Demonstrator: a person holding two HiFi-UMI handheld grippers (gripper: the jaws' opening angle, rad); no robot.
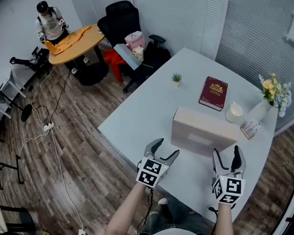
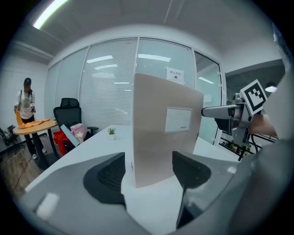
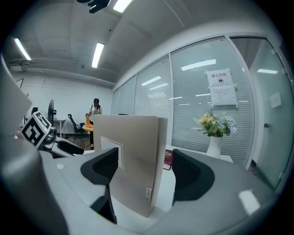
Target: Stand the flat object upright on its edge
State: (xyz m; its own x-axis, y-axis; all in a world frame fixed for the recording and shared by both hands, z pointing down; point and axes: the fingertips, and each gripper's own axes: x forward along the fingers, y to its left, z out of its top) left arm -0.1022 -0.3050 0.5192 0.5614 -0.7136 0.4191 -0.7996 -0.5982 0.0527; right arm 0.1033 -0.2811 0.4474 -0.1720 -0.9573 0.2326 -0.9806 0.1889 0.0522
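Head view: a pale beige flat cardboard box is stood upright on its long edge on the white table, judged to be self-supporting.

- Left gripper: jaws are spread and the box end is framed, untouched.
- Right gripper: jaws are spread about the other end, with the pads kept clear.
- White ceramic vase: flowers are held.
- Small pot: a green plant is held.

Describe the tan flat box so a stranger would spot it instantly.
Start at the big white table. Near its front edge, beyond the left gripper and right gripper, is a tan flat box. Unlike the red book lying flat behind it, it stands upright on its edge.
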